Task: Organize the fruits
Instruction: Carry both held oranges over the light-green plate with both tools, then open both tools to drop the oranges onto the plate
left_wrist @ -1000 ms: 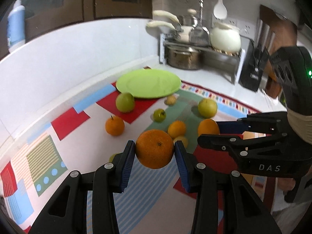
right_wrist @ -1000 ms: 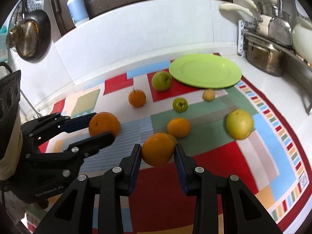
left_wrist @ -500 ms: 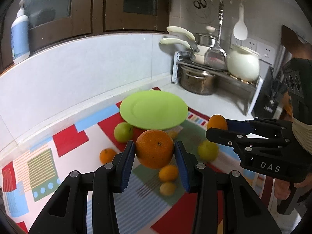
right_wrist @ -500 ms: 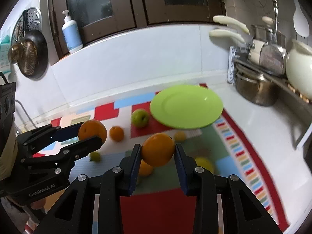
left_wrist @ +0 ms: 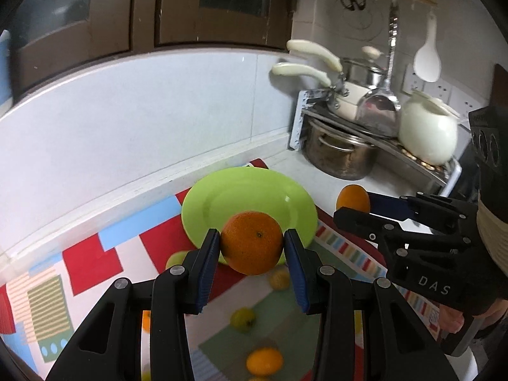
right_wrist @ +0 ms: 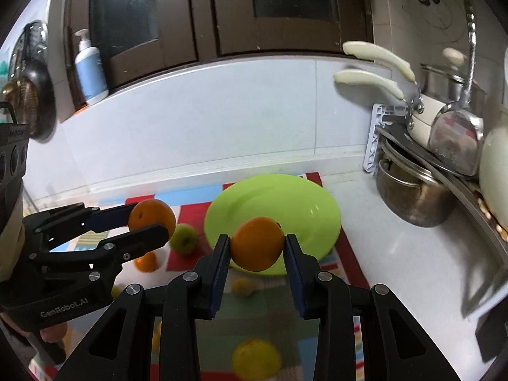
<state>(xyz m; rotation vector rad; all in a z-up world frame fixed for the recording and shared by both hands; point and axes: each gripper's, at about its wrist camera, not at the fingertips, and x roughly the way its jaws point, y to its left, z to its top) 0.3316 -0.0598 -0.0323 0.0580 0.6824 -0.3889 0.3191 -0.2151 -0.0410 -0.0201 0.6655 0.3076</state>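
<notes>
Oranges clamped between fingers of left tool, right tool.

i have my left tool and my right tool raised side by side, each clamped on an orange.

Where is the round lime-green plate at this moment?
The round lime-green plate lies empty at the far end of the patchwork mat, near the white backsplash, left of the steel pot. Both wrist views show it just beyond each held orange.
</notes>
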